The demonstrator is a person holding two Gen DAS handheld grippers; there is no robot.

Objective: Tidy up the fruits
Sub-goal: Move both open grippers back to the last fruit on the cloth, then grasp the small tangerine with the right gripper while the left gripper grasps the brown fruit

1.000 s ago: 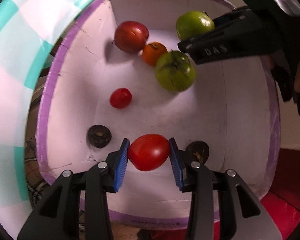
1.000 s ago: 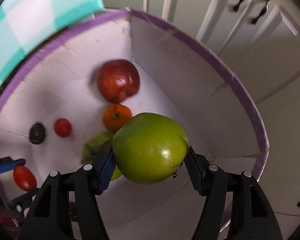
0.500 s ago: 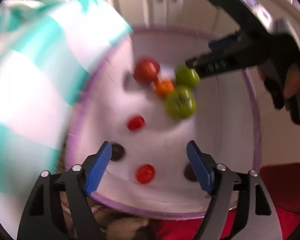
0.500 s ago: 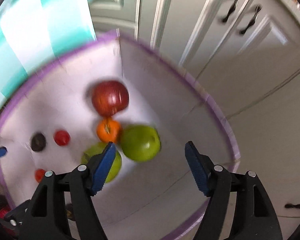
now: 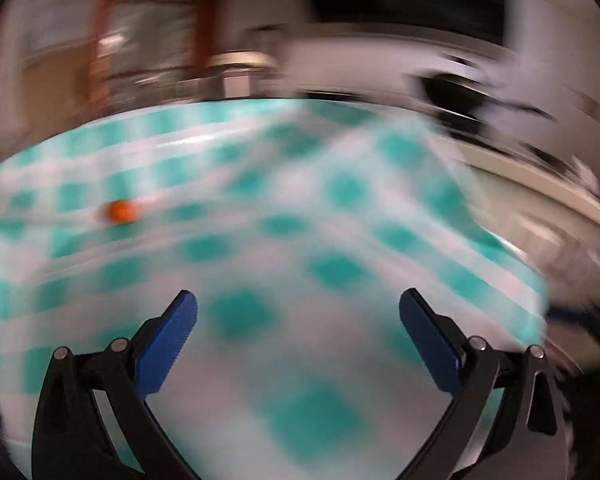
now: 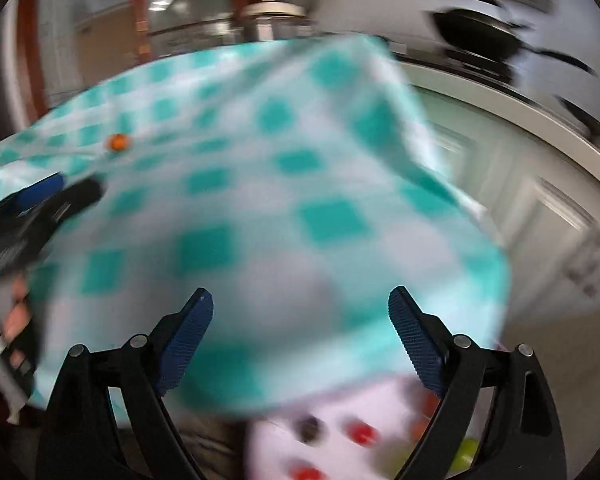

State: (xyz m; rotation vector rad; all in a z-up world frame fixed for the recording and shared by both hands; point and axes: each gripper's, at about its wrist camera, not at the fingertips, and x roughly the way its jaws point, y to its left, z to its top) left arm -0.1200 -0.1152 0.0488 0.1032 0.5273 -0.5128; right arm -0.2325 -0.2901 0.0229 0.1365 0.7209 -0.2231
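Observation:
Both views are motion-blurred. My left gripper (image 5: 298, 306) is open and empty above the teal-and-white checked tablecloth (image 5: 300, 248). A small orange fruit (image 5: 123, 211) lies on the cloth far left; it also shows in the right wrist view (image 6: 118, 142). My right gripper (image 6: 300, 308) is open and empty over the cloth's near edge. Below it the white box (image 6: 380, 404) shows small red fruits (image 6: 362, 434), a dark round one (image 6: 310, 429) and a green fruit (image 6: 466, 450). The left gripper (image 6: 44, 196) shows at the left of the right wrist view.
White cabinet doors (image 6: 540, 200) stand to the right of the table. A dark pan (image 6: 476, 36) sits on the counter behind. A wooden door frame (image 6: 28, 60) and shelves are at the back left.
Both grippers have let go of their fruits, the red tomato and the green fruit, which stay in the box. Both have lifted out and swung up toward the checked tablecloth.

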